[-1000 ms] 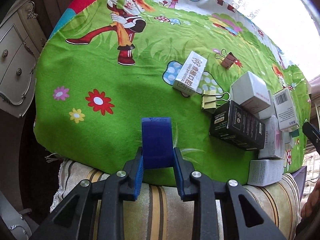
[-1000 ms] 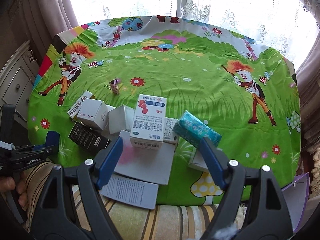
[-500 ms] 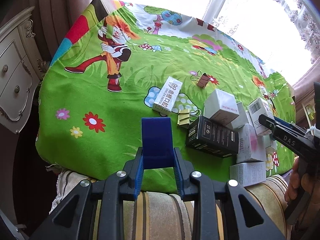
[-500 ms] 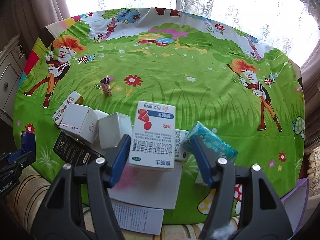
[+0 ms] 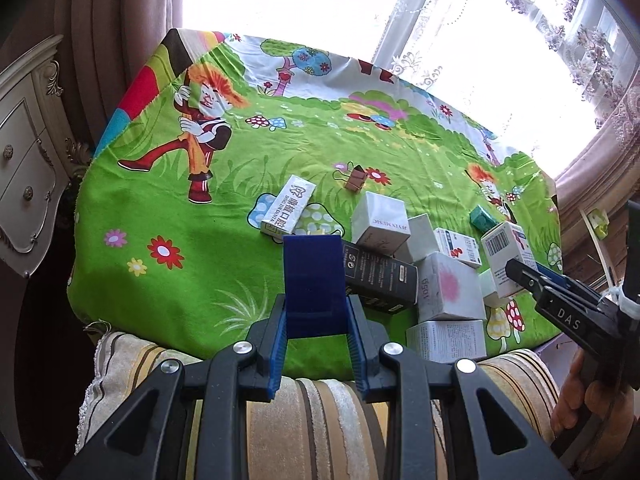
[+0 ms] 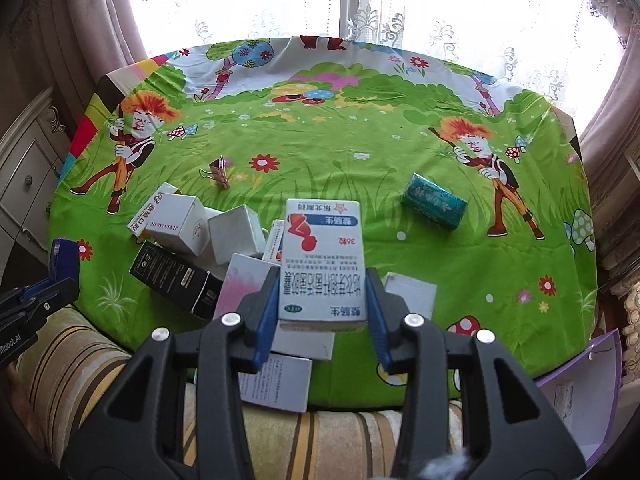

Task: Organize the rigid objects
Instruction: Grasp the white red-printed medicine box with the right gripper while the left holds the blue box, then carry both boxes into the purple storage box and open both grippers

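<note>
My left gripper (image 5: 316,316) is shut on a dark blue box (image 5: 314,284), held above the near table edge. My right gripper (image 6: 322,304) is shut on a white and blue medicine box (image 6: 322,256) and holds it over the pile of boxes; this box also shows in the left wrist view (image 5: 506,264). The pile holds a black box (image 6: 174,276), white cube boxes (image 6: 236,234), and a white box with a pink mark (image 5: 448,290). A teal box (image 6: 434,204) lies apart to the right. A long white box (image 5: 288,210) lies at the left of the pile.
The table has a green cartoon cloth (image 6: 320,152). A brown binder clip (image 6: 218,172) lies behind the pile. A striped cushion (image 6: 320,432) runs along the near edge. A white cabinet (image 5: 28,176) stands at the left. Curtains and a window are behind.
My right gripper has closed on the white and blue medicine box and lifted it. The teal box now lies farther right. My left gripper has drawn back and tilted up with the blue box.
</note>
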The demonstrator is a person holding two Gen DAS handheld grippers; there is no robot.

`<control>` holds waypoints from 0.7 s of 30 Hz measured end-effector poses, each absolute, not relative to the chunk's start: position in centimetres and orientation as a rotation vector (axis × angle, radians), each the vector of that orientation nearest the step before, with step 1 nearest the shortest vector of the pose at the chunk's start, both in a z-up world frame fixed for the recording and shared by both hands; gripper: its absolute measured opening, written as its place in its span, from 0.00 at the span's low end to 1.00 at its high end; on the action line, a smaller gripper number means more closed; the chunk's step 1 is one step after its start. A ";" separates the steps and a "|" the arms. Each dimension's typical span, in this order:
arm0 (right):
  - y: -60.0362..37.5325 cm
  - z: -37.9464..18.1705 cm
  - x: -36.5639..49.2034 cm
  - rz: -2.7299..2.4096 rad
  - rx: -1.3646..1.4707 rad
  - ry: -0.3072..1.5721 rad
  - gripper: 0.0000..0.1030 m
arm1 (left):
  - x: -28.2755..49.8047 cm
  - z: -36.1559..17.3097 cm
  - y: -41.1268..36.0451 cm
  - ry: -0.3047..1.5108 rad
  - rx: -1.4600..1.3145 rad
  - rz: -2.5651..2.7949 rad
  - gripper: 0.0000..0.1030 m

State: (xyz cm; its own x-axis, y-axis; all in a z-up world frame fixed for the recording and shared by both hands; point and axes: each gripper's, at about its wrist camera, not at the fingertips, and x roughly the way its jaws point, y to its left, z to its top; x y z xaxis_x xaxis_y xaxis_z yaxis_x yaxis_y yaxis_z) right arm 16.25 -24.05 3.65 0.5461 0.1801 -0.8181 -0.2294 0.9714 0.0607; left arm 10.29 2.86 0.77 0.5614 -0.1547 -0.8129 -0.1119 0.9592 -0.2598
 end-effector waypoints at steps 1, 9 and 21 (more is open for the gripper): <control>-24.4 3.9 15.7 0.242 -0.051 0.959 0.43 | 10.1 1.0 2.4 0.976 -0.296 -0.037 0.28; -27.3 5.5 11.4 0.221 -0.034 0.928 0.43 | 8.7 2.3 -2.5 0.970 -0.273 -0.158 0.28; -34.2 6.4 5.8 0.151 0.030 0.917 0.43 | 6.1 3.2 -11.2 1.007 -0.214 -0.398 0.28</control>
State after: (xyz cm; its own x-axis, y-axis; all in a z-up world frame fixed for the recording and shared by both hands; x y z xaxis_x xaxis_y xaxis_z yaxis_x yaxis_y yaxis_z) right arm 5.84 -34.17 6.39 0.5986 0.1428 -0.7882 -0.1176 0.9890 0.0899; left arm 6.13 -11.18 3.15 0.4707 -0.4189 -0.7765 0.2247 0.9080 -0.3537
